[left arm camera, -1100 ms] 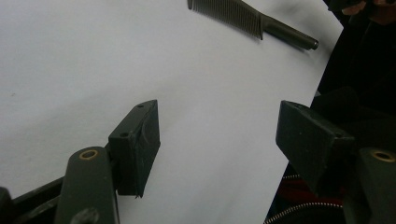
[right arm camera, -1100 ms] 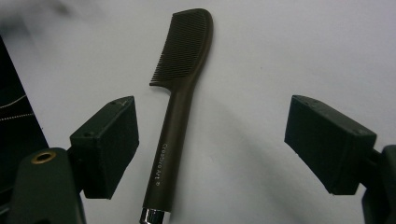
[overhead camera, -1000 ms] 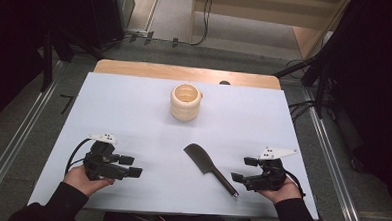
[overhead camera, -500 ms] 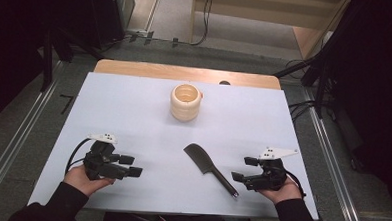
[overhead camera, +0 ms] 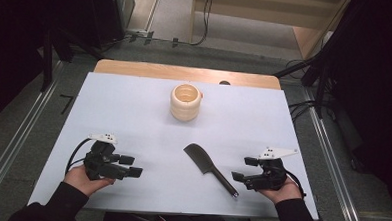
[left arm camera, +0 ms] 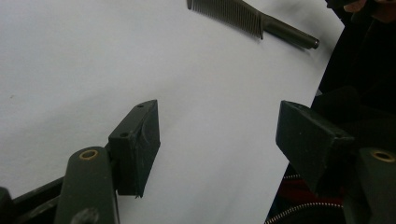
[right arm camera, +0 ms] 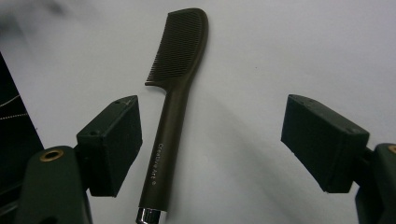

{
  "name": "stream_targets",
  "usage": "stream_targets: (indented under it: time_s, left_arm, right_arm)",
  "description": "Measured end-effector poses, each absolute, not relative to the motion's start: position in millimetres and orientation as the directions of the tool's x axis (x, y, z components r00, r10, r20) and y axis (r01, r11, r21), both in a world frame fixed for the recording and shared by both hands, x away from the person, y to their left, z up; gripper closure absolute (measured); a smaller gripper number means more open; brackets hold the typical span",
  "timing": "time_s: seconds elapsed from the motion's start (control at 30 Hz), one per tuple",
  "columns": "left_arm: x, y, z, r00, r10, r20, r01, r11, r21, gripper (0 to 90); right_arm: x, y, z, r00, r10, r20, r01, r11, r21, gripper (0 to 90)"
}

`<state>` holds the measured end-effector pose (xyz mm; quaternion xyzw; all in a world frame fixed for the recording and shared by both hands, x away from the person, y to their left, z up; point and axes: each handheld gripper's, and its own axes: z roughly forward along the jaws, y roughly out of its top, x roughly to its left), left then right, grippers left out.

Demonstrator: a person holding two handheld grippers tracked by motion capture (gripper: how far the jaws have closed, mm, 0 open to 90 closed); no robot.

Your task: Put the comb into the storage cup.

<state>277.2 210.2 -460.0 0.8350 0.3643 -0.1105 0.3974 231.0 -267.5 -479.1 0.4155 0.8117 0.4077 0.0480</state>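
Note:
A dark comb [overhead camera: 210, 167] with a long handle lies flat on the white table [overhead camera: 134, 108], near its front edge, right of centre. My right gripper [overhead camera: 242, 169] rests open just right of the comb's handle end. In the right gripper view the comb [right arm camera: 175, 98] lies between the jaws, close to the left one, with nothing gripped by my right gripper [right arm camera: 231, 144]. My left gripper [overhead camera: 130, 166] sits open at the front left, its jaws pointing right over bare table. The comb [left arm camera: 252, 21] shows far off in the left gripper view, beyond my left gripper [left arm camera: 233, 142].
A cream ribbed cup [overhead camera: 186, 101] stands upright at the back centre of the table. A wooden strip [overhead camera: 185, 72] runs along the table's far edge. Metal rails [overhead camera: 18, 133] and cables flank the table on the floor.

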Motion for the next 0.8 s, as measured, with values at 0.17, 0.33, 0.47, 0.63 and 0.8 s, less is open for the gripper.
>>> stream_targets:
  time_s: [0.17,0.33,0.47,0.63,0.8]
  left_arm:
    - [277.1,209.9,-460.1,0.712,0.519,-0.472,0.695,-0.426,0.580,30.9]
    - [277.2,209.7,-460.1,0.713,0.518,-0.472,0.694,-0.428,0.579,30.9]
    - [277.0,209.3,-460.3,0.714,0.517,-0.472,0.693,-0.429,0.579,30.9]
    - [277.0,209.3,-460.3,0.714,0.517,-0.471,0.693,-0.429,0.579,30.9]
    - [277.2,209.7,-460.2,0.714,0.519,-0.471,0.694,-0.429,0.578,30.9]
  right_arm:
    - [230.7,-267.8,-478.6,-0.648,0.716,0.260,0.637,0.322,0.701,18.8]
    - [230.8,-267.4,-478.5,-0.649,0.716,0.257,0.636,0.324,0.701,19.0]
    - [230.7,-267.5,-478.4,-0.649,0.717,0.255,0.636,0.327,0.699,19.2]
    - [230.3,-266.1,-477.6,-0.642,0.723,0.253,0.643,0.328,0.692,20.1]
    - [230.3,-261.0,-475.8,-0.631,0.732,0.257,0.663,0.337,0.668,21.7]
